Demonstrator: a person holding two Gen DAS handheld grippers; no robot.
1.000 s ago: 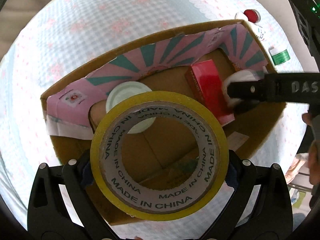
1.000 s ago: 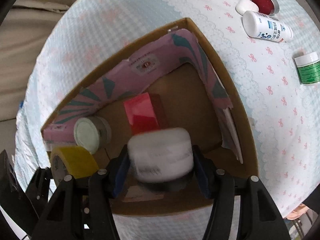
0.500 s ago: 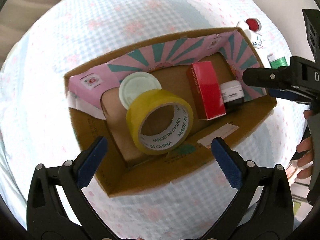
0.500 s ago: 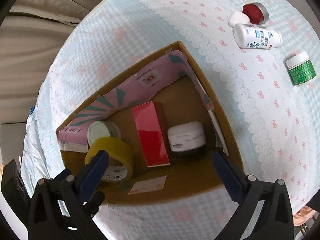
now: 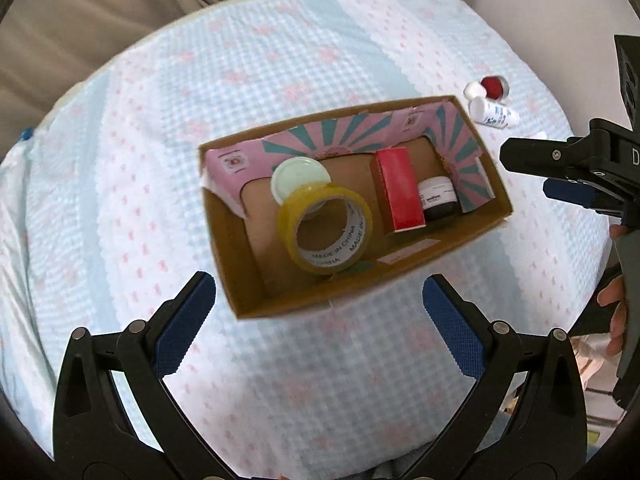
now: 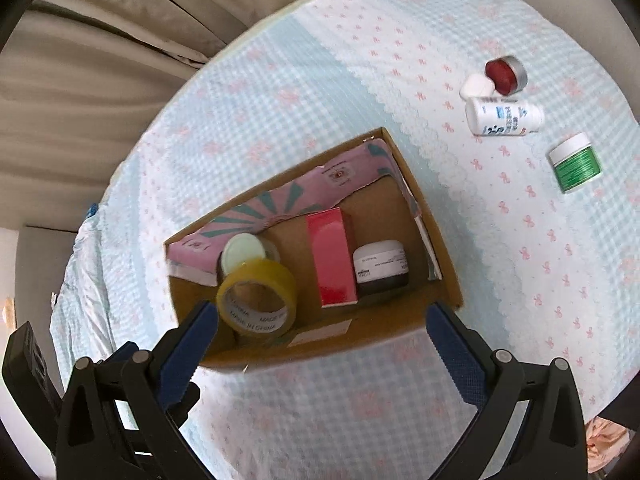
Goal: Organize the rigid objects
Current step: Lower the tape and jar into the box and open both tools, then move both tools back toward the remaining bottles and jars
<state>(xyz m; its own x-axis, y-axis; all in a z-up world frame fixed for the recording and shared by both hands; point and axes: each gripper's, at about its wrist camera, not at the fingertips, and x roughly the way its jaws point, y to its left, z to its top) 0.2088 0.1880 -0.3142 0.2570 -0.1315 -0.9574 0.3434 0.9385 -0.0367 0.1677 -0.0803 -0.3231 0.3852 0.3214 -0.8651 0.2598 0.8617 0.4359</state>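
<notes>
Beyond our cardboard box [image 6: 436, 264], the green-labelled jar [image 6: 575, 162] looks light and stiff; we'd grasp its sides. Both grippers [image 5: 320, 312] [image 6: 320, 336] gape empty.

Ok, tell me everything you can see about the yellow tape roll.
The tape roll is a wide ring of translucent yellow packing tape on a white core printed MADE IN CHINA. It sits tilted inside the cardboard box, its open centre facing up toward the cameras, and overlaps the pale-lidded jar behind it; whether they touch is unclear. Neither gripper holds it.
</notes>
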